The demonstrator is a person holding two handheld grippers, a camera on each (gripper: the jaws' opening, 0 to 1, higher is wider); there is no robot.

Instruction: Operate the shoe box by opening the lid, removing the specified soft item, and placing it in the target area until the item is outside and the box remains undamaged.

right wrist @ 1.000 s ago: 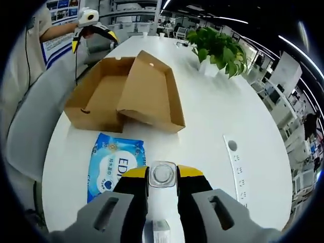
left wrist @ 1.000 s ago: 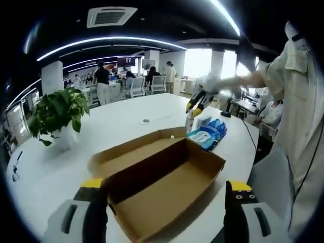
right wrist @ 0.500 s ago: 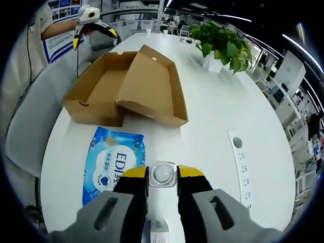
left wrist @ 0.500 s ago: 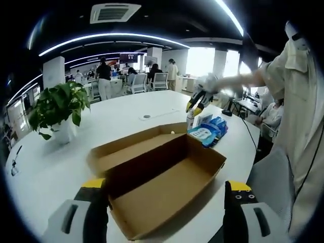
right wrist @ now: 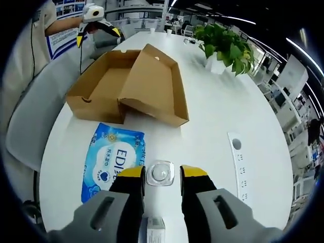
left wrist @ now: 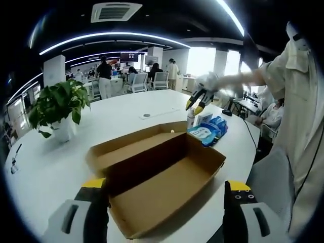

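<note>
Right gripper point(right wrist: 162, 172) jaws parted around bottle point(right wrist: 160, 173), no grip; left gripper point(left wrist: 164, 190) wide, empty. Wipes pack point(right wrist: 112, 161) soft, slippery: pinch 1 edge.

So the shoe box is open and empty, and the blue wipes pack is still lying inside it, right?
Not quite. The shoe box is open and empty, but the blue wipes pack lies outside it on the white table, beside the box, as the right gripper view shows.
</note>
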